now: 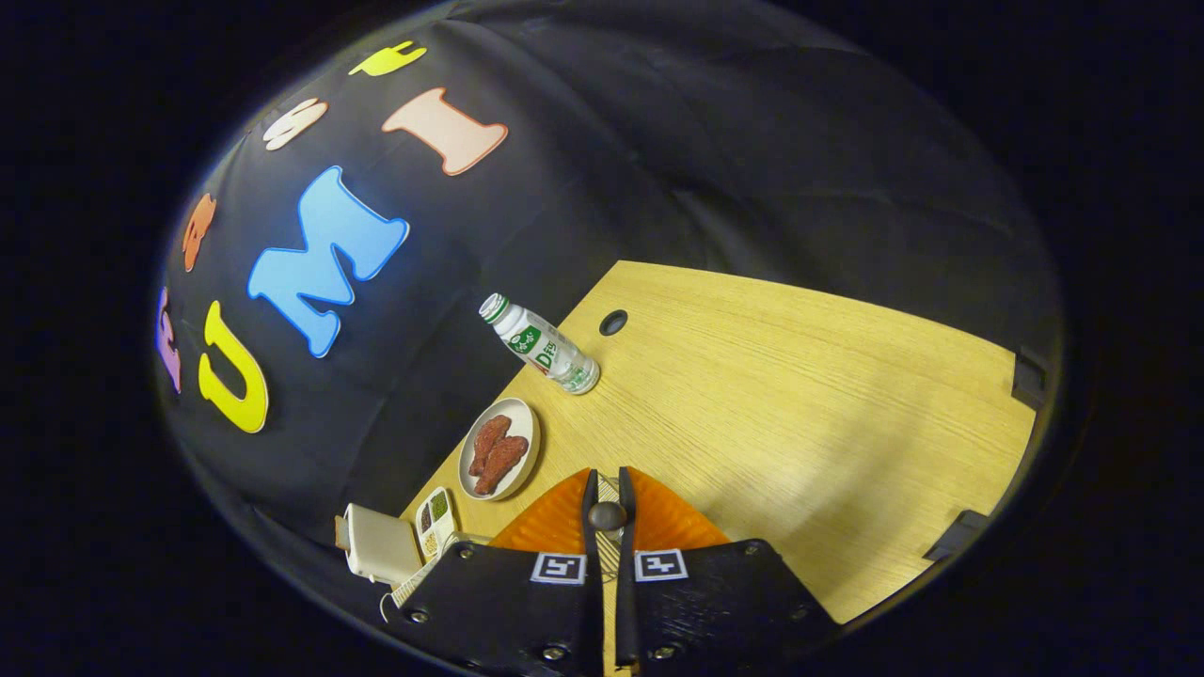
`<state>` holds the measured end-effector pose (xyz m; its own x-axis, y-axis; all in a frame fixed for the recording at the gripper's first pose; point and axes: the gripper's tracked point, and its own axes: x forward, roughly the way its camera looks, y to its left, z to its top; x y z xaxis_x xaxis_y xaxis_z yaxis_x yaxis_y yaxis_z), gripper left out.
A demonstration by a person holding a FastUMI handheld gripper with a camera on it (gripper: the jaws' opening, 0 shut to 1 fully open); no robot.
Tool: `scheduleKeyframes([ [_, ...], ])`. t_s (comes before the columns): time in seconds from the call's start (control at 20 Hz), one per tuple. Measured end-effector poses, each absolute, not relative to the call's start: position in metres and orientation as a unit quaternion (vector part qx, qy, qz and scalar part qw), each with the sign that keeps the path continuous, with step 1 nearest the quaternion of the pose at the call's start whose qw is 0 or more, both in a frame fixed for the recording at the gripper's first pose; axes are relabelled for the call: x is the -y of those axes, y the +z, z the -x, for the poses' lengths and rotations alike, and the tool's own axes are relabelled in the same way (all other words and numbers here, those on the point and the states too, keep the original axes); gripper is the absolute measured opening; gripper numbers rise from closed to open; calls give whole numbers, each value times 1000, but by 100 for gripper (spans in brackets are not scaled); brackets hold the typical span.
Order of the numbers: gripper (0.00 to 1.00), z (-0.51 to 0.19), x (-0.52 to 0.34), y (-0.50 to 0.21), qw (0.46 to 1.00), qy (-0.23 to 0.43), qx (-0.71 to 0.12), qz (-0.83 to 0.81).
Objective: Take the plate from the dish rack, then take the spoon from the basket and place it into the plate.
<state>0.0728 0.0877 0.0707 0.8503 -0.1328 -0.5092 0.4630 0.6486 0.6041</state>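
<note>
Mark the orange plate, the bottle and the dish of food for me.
orange plate [670, 522]: gripper view, ribbed face beside the fingers, which are shut on its edge.
bottle [546, 348]: gripper view, label at mid-body.
dish of food [523, 420]: gripper view, pale rim.

Table [800, 395]: bears all items.
Bottle [541, 345]: far, beside table hole [613, 322].
Dish of food [499, 448]: near-left of bottle.
Orange plate [658, 517]: nearest, between gripper [608, 489] fingers, right of dish.

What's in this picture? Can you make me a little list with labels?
holding: orange plate, its edge pinched between the fingers of the gripper
table: light wooden table
bottle: white bottle standing beyond the fingers
snack dish: small dish with two reddish-brown pieces, beside the orange plate
hole: dark round hole near the bottle
</note>
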Motion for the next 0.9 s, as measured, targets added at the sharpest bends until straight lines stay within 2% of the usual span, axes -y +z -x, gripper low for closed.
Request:
scheduleKeyframes([
  [0.45, 5, -38, -101, 151, 921, -111, -196, -319],
  [0.9, 5, -8, -230, 176, 928, 21, -237, -287],
])
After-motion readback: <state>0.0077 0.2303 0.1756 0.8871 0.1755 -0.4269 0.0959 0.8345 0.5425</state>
